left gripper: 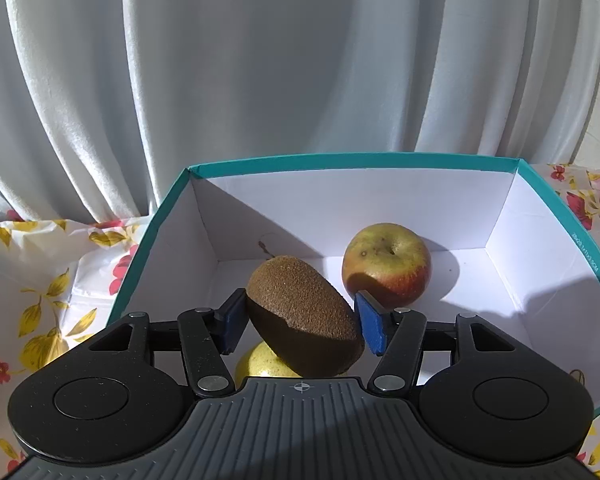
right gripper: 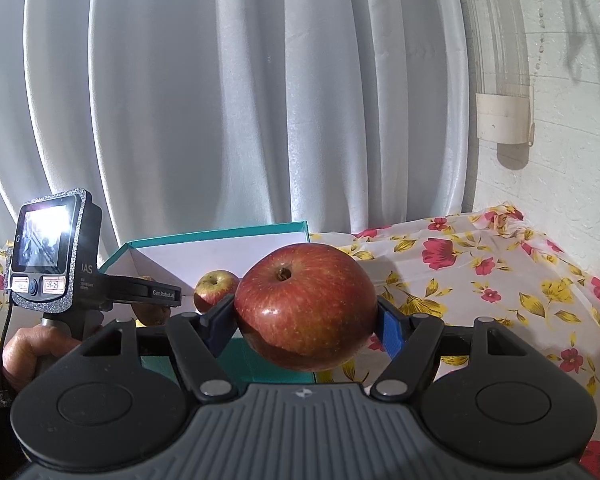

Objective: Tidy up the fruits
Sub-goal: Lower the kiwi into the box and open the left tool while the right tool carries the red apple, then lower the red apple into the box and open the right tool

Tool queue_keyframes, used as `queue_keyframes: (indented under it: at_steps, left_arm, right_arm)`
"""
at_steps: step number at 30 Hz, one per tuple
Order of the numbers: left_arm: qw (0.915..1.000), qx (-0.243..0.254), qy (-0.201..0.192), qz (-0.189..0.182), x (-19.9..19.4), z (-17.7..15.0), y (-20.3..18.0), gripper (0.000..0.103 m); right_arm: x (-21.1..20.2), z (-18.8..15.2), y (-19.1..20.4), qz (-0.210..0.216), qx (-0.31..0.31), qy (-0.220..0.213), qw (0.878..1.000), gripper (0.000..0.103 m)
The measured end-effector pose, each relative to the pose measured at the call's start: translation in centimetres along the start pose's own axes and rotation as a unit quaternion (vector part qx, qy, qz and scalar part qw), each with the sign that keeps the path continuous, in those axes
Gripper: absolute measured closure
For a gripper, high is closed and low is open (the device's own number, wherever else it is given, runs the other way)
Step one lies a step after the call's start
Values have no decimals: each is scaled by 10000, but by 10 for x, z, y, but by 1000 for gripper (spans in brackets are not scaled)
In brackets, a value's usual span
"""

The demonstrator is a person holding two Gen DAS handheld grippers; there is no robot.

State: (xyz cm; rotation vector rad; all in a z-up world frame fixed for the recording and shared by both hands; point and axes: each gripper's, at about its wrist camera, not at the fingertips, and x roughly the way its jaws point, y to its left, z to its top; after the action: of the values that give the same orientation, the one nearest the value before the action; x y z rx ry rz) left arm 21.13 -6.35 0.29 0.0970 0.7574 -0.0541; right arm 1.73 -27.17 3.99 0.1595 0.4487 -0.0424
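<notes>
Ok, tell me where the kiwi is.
In the left wrist view, the kiwi sits clamped in the left gripper, over the teal box, near its yellow-red apple.

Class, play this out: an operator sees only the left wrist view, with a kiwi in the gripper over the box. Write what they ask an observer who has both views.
Operator: What is my right gripper doing?
Observer: The right gripper is shut on a red apple, held off the tablecloth.
Operator: Where is it relative to the teal box?
Observer: It hangs outside the teal box, near its right front corner.
Operator: Can you see my left gripper from there?
Observer: Yes, the left gripper reaches over the box from the left, its screen lit, the kiwi mostly hidden.
</notes>
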Motion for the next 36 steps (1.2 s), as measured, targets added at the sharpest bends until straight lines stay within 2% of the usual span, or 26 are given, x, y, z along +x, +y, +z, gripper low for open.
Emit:
queue_keyframes:
  at_steps: [2,4,11,13,16,21,26,29,32,36]
  left_arm:
    - [10000,5,-17,4,-1,1,0,39]
    - [10000,36,-72,12,-4,1,-1,28]
    - [9995,62,-293,-51,-18,1,1,15]
    - [9994,33,-329,-63,-23,2,3,7]
    - [9989,-93,-427,-137,-38,1,9,7]
    - [9973,-480,-552,-45,-76,-13,30,4]
    - [9958,-800,-357,278,-105,-33,50,3]
    - [9937,-963,-417,383,-121,-39,64,3]
    - [9937,-978,-308,449,-125,-43,70,2]
    - [9932,-1057,37,478,-121,-54,74,2]
  right_arm:
    - [1,1,0,16,-3,0,10000,32]
    - [2,1,1,31,-16,0,10000,32]
    - [3,2,2,38,-42,-1,10000,32]
    - [4,2,2,43,-55,6,10000,32]
    - [4,2,4,66,-83,-15,9999,32]
    - [9,3,9,105,-218,-43,9997,32]
    - [22,5,19,162,-382,-19,9991,32]
    - [35,7,30,252,-587,-33,9980,32]
    - [58,8,42,321,-736,92,9967,32]
    - [87,5,57,385,-911,326,9946,32]
